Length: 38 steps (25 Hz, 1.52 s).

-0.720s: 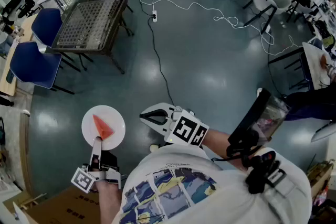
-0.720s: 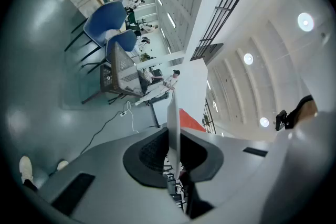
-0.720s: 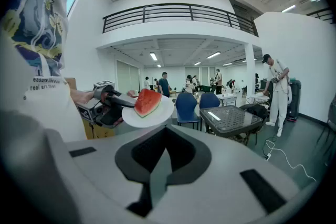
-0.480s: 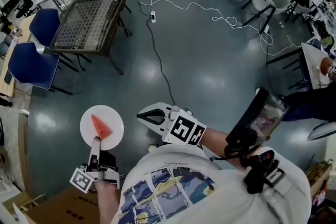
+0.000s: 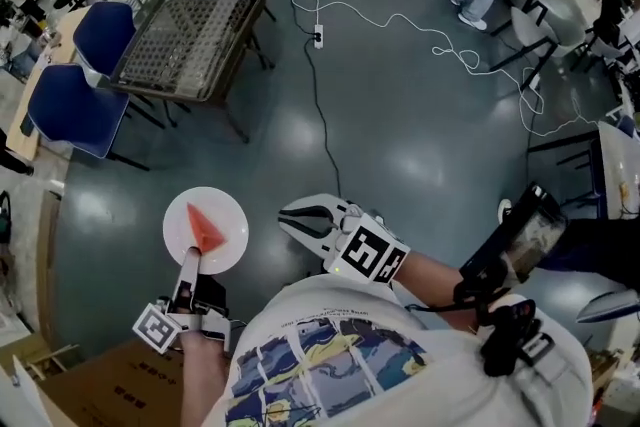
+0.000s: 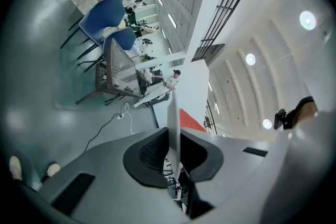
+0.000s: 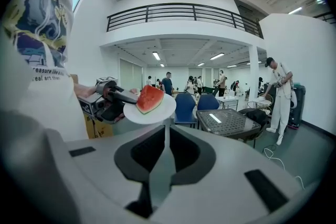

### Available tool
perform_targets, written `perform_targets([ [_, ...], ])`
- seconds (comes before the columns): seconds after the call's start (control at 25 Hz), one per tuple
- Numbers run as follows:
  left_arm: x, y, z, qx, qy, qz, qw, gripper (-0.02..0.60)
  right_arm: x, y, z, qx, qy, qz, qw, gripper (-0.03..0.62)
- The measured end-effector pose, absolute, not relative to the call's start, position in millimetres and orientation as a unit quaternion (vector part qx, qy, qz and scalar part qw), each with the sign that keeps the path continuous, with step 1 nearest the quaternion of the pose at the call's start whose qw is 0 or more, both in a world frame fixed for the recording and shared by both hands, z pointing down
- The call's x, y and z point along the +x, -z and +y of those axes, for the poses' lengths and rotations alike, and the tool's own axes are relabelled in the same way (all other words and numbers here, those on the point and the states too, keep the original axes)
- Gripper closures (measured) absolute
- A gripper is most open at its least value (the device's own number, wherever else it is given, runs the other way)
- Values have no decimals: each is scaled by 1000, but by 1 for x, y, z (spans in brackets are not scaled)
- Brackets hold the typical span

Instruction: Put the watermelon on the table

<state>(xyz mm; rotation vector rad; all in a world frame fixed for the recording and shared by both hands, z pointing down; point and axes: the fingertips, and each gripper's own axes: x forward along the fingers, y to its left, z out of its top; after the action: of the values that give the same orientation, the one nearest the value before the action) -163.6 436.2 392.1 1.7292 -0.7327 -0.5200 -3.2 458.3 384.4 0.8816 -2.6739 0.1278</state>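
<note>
1. The left claw [image 5: 190,263] is clamped on the rim of a white plate [image 5: 232,217] and holds it roughly level above the grey floor [image 5: 420,145].
2. A wedge of watermelon [image 5: 207,230] lies on the plate, red flesh showing (in the right gripper view its green rind runs along the lower edge, next to the plate).
3. The left gripper view shows the plate edge-on between the jaws, with both pads pressed on it.
4. The right claw [image 5: 300,215] is closed with nothing in it, its tips meeting. It sits just right of the plate without touching it, and tilts slightly downward.
5. The dark table [image 5: 185,40] with a grid-patterned top stands well apart from the plate, across the floor. Two blue chairs [image 5: 65,105] stand at its left side.
6. A white cable [image 5: 400,20] trails over the floor to the right of the table
</note>
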Motion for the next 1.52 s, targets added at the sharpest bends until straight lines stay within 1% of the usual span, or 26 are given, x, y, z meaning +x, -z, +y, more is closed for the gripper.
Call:
perform_targets([
  [0.12,-138,-395,417,728,227,-316,565,546,28,-386,441,310,-37,-936,164,579],
  [0.28,-113,-398,389,721,233,-328,564,546,65,-393,412,314,-40,-935,158,554],
  [0.64,-89,-402,336,702,235,-346,576,546,92,-401,352,309,-50,-936,162,549],
  [0.84,-93,-408,287,701,237,-338,582,546,82,-407,311,312,-51,-933,171,549],
  [1.04,-101,-423,213,708,224,-320,589,546,72,-411,249,338,-50,-919,194,549],
  [1.4,-121,-426,71,725,191,-267,605,546,30,-395,122,394,-67,-899,179,549],
  [1.52,-130,-432,36,727,183,-258,609,546,8,-393,96,385,-64,-901,191,549],
])
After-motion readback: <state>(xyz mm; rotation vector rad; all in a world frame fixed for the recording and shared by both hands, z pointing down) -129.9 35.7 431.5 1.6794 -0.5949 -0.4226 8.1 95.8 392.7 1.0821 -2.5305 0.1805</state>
